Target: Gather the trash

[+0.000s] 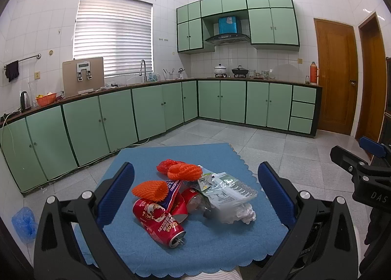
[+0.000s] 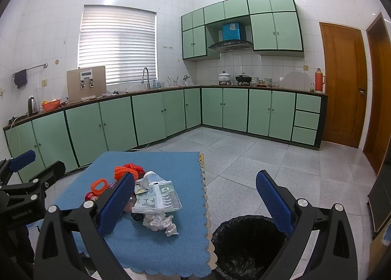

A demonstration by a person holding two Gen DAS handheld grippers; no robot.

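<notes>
A pile of trash lies on a blue mat (image 1: 215, 250) (image 2: 176, 167): a crushed red can (image 1: 158, 221), orange foam fruit nets (image 1: 184, 171) (image 2: 123, 171), a silver printed wrapper (image 1: 232, 190) (image 2: 158, 198) and a crumpled white tissue (image 1: 245, 212) (image 2: 160, 223). My left gripper (image 1: 198, 196) hovers open above the pile, its blue pads either side of it. My right gripper (image 2: 195, 203) is open too, over the mat's right edge, with nothing between its fingers. Below the right finger stands a bin lined with a black bag (image 2: 246, 243). Each gripper shows at the other view's edge.
The mat covers a small low table on a grey tiled floor (image 2: 268, 157). Green cabinets (image 1: 151, 111) run along the far walls under a counter. Wooden doors (image 2: 344, 84) stand at the right. A blue plastic bag (image 1: 24, 223) lies on the floor at left.
</notes>
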